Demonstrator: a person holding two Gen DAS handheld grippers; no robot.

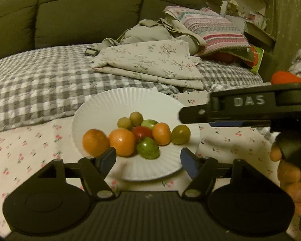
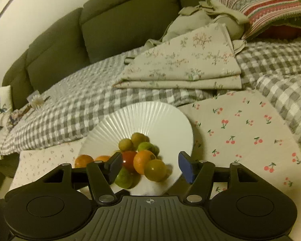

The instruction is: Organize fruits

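Both the left gripper (image 1: 148, 160) and right gripper (image 2: 150, 166) hang spread and empty over the plate (image 2: 150, 116), fruit (image 1: 138, 136) piled toward its near edge. Poke the heap and one probably rolls onto the cherry-print cloth (image 2: 240, 124).

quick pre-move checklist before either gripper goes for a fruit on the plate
1. Left gripper open: ok, jaws spread with nothing between them.
2. Right gripper open: ok, jaws wide and nothing gripped.
3. Fruits all on the white plate: ok, the pile sits on its near half.
4. A fruit with room to grasp: ok, the yellow-green fruit lies at the pile's edge, right between the right gripper's fingers.
5. Grippers clear of each other: not ok, in the left wrist view the right gripper reaches over the plate's right rim.
6. Where the sorted fruit goes: cannot tell, no second container shows.
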